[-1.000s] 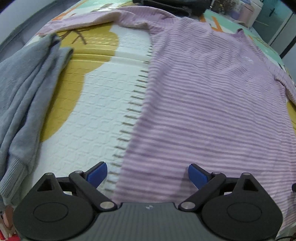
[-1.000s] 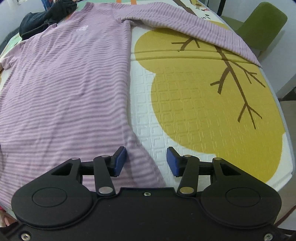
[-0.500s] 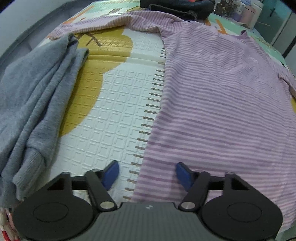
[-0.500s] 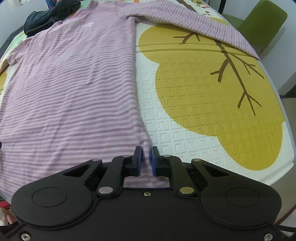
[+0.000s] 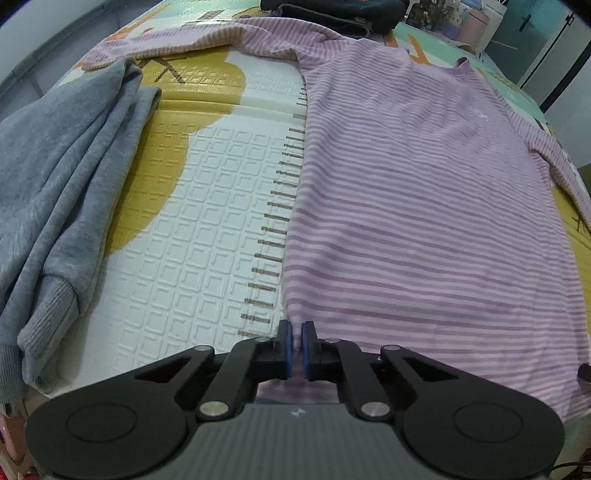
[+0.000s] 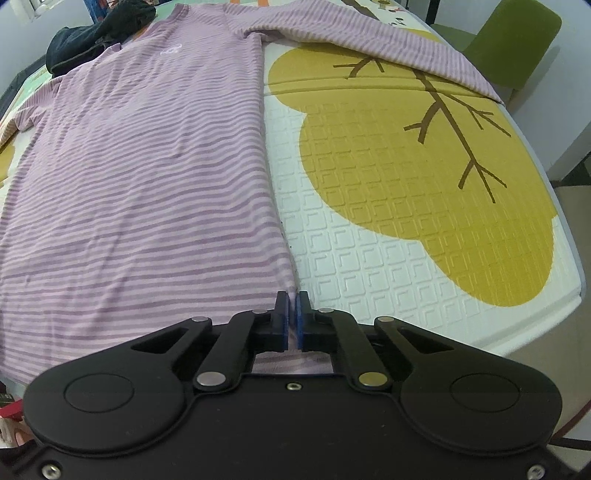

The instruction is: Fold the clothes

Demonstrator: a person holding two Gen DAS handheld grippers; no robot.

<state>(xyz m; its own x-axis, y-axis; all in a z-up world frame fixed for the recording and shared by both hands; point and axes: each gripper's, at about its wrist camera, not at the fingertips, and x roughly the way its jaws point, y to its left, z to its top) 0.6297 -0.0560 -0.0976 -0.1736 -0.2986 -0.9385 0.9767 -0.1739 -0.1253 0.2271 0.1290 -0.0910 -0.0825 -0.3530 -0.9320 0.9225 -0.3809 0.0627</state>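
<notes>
Striped shirt (image 5: 424,206) flat, left gripper (image 5: 295,338) and right gripper (image 6: 292,306) pinching hem corners

Left claw (image 5: 295,334) pinches striped shirt (image 5: 406,206) hem corner.

A foam mat (image 6: 369,258) covers the surface; it is embossed white with yellow tree shapes and brown branches. A green chair (image 6: 517,40) stands beyond the mat's far right corner, ahead and right of the right hand-held gripper (image 6: 293,325). White cabinet doors (image 5: 546,48) and a pink container (image 5: 476,26) stand far ahead, at upper right in the left wrist view.
</notes>
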